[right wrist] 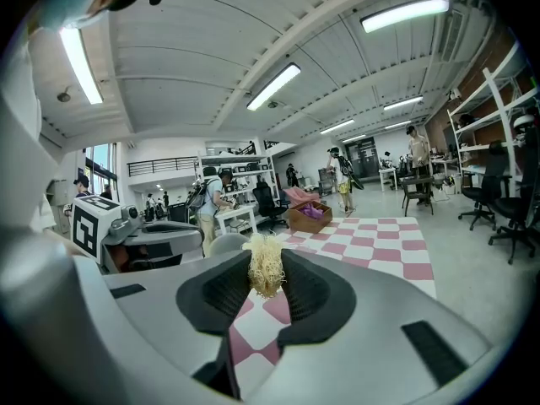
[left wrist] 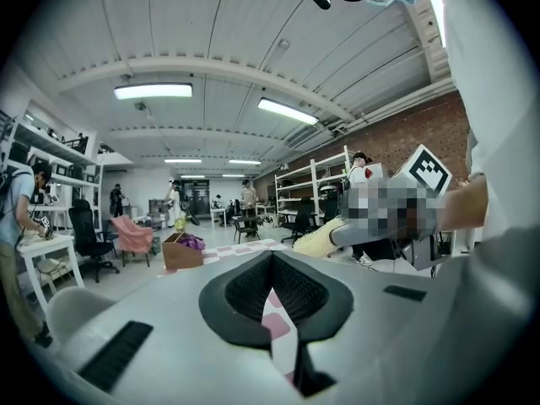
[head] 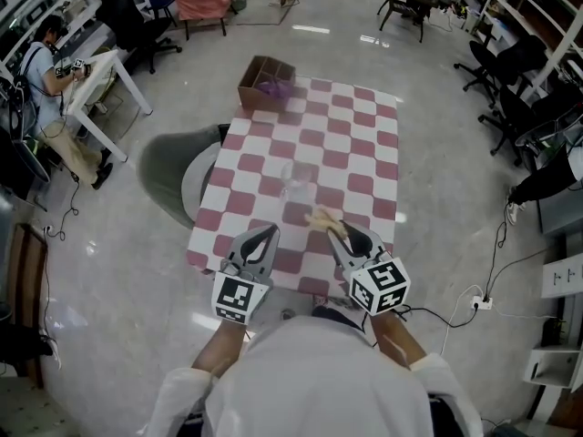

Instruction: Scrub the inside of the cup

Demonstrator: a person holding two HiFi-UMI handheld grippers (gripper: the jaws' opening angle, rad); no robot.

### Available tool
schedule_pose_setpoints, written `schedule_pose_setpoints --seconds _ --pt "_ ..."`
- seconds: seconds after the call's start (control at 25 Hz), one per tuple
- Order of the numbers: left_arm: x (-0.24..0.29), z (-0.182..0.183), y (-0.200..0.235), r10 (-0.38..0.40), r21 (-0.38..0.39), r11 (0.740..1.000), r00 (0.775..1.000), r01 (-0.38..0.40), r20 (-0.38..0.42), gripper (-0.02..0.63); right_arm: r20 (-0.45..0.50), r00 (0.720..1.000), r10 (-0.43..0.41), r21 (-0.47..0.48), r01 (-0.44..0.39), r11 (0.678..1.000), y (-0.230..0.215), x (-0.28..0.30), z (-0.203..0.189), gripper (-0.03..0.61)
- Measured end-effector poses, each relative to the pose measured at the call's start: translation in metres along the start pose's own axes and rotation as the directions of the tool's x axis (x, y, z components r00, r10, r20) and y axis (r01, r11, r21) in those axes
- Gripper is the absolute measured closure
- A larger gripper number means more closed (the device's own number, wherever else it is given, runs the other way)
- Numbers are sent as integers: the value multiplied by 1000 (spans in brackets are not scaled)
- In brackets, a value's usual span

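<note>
My left tongs (head: 266, 235) are closed right down on nothing; only the checked cloth shows past their meeting tips. My right tongs (head: 342, 232) are clamped on the pale straw-coloured scrubber (right wrist: 265, 270), and its frayed tuft sticks out beyond the jaws. The clear cup (head: 296, 178) stands near the middle of the table (head: 369, 148), apparently upright, ahead of both tongs and apart from them. A cardboard box (head: 264, 82) sits at the far left corner. Both tongs hover over the near edge.

I judge the step in hand to be the reach for the cup. I should open the left tongs before arriving and take the cup low on its wall so it can't tip. Then I hold it steady, feed the scrubber straight down the mouth and twist it against the inside. The clear wall is hard to see, so I'd go in slowly
</note>
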State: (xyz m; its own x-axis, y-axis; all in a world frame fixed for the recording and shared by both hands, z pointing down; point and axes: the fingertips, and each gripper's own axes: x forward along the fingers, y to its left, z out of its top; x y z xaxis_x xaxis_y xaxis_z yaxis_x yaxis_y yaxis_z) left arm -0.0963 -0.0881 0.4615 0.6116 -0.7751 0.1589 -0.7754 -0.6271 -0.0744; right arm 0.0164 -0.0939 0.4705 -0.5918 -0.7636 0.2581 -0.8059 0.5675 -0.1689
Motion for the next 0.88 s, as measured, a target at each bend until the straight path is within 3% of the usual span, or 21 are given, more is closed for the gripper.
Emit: schedule_pose_setpoints --seconds 0.88 --pt "10 -1 -2 13 -4 1000 1000 -13 -9 581 -23 1000 7 -28 -8 1000 -8 5 -3 466"
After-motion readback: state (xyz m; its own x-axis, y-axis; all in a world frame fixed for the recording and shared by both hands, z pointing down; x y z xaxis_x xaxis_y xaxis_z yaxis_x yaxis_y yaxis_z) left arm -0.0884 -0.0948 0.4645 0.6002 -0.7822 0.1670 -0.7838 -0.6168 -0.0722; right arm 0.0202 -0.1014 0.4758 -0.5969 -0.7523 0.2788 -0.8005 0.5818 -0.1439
